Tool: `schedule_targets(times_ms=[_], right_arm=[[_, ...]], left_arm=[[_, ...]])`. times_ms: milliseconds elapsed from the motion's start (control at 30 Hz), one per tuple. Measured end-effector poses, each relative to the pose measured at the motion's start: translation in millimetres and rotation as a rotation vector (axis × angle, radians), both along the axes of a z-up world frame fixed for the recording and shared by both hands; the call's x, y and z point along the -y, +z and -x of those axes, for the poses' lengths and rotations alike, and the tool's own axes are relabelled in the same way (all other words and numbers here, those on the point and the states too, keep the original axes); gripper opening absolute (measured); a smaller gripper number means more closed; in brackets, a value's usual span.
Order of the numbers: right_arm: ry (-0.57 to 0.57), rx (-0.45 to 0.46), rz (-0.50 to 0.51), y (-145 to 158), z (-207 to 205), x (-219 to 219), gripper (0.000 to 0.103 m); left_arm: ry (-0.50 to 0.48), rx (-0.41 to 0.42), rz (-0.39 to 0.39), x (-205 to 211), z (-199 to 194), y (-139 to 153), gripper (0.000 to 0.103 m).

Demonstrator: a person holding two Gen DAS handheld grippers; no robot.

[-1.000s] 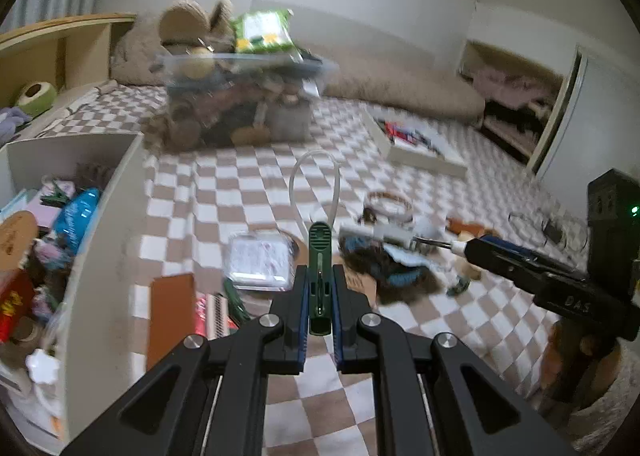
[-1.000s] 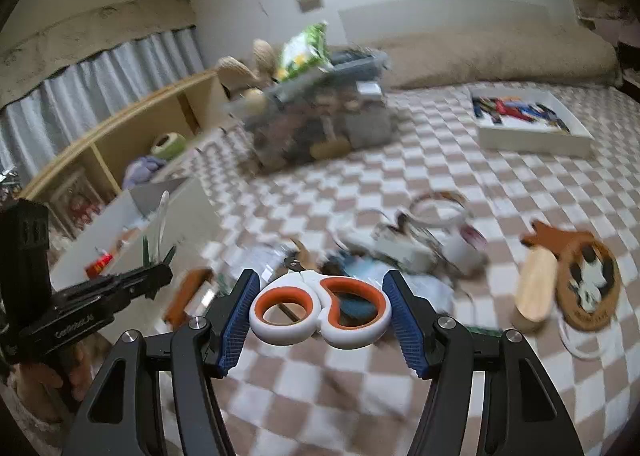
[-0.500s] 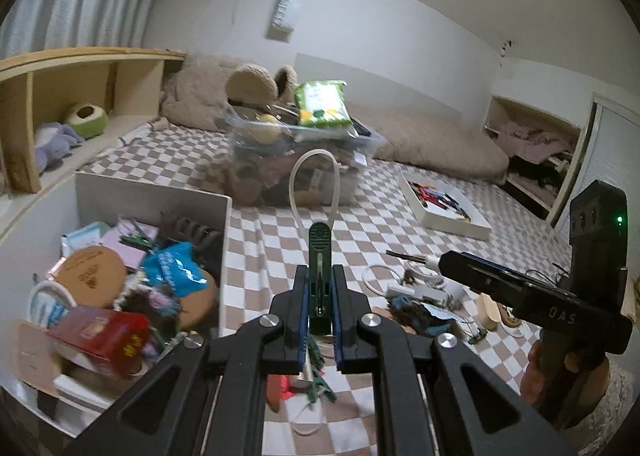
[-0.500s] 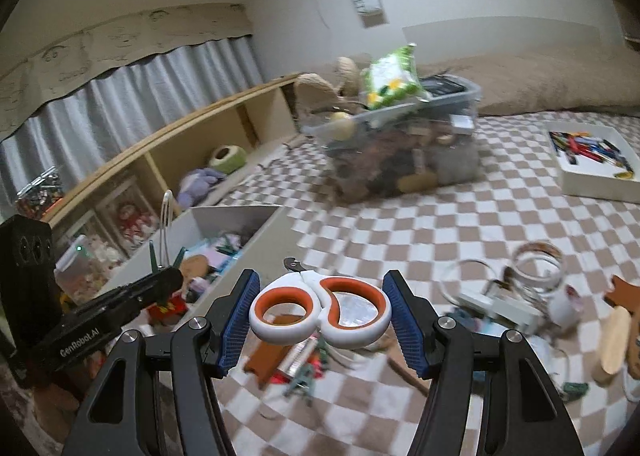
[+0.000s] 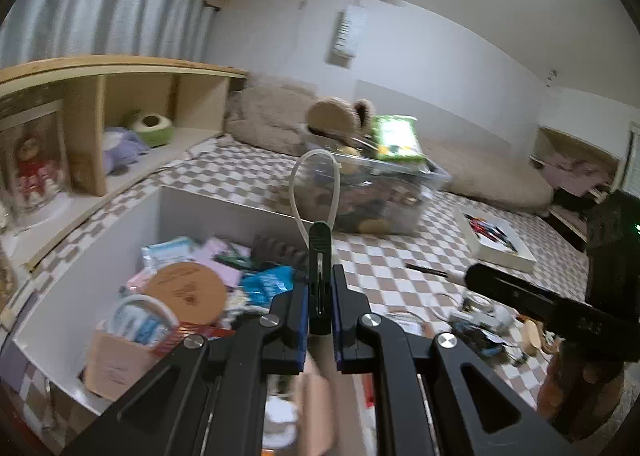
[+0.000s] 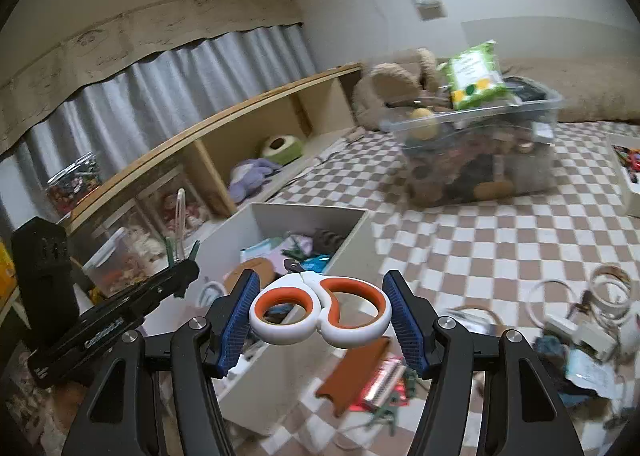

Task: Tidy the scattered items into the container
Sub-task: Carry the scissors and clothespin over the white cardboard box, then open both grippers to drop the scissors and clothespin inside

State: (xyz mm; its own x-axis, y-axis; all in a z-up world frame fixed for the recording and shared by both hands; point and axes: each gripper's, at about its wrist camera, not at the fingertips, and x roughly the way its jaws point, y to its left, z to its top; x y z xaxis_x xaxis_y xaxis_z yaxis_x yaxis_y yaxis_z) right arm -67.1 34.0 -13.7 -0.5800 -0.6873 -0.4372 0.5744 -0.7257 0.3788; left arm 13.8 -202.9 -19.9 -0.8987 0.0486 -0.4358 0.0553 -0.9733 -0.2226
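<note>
The left gripper point(image 5: 320, 308) is clamped tight on a dark green plastic clip point(image 5: 320, 256) with a pale translucent loop point(image 5: 316, 184) standing upright out of its tip. It hangs above the near right corner of the open white rectangular storage box point(image 5: 224, 208), which sits on the brown-and-white checked bedcover point(image 6: 492, 240) and already holds a round cork-coloured disc point(image 5: 186, 292) with faint unreadable print, a blue crinkly packet point(image 5: 266, 284) and a pink-lilac card point(image 5: 222, 256).

The right gripper point(image 6: 320, 316) stands about half open, its blue ribbed pads point(image 6: 240, 316) pressed against the two outer sides of the white scissors with orange-lined handle rings point(image 6: 320, 314) (blades pointing away, toward the box). The scissors hang over the box's near right edge.

Lettering on the left gripper's black side point(image 6: 104, 334) in the right wrist view is too blurred to read surely. A clear plastic tub point(image 6: 480, 148) of plush toys carries a green-and-white packet point(image 6: 474, 76), its label illegible. Loose cables and a white adapter point(image 6: 580, 332) lie scattered on the cover to the right.
</note>
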Motion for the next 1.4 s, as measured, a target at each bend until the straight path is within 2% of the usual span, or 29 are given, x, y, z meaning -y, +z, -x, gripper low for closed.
schedule_targets(times_ms=[300, 567, 767, 1067, 1400], right_arm=[[0.106, 0.007, -0.028, -4.3, 1.9, 45.4, 0.064], [0.128, -0.002, -0.12, -12.3, 20.3, 83.7, 0.064], [0.14, 0.014, -0.184, -20.8, 41.6, 112.7, 0.064], [0.147, 0.005, -0.23, -17.3, 67.1, 151.0, 0.064], [0.168, 0.081, -0.327, -40.4, 89.3, 179.7, 0.064]], left_arm=[[0.098, 0.006, -0.015, 40.0, -6.6, -5.3, 0.01], [0.174, 0.022, -0.025, 65.8, -10.1, -10.9, 0.01], [0.197, 0.036, -0.034, 77.6, -10.2, -15.6, 0.01], [0.218, 0.053, -0.042, 90.2, -9.0, -22.2, 0.01], [0.21, 0.078, -0.045, 97.0, -3.1, -31.3, 0.01]])
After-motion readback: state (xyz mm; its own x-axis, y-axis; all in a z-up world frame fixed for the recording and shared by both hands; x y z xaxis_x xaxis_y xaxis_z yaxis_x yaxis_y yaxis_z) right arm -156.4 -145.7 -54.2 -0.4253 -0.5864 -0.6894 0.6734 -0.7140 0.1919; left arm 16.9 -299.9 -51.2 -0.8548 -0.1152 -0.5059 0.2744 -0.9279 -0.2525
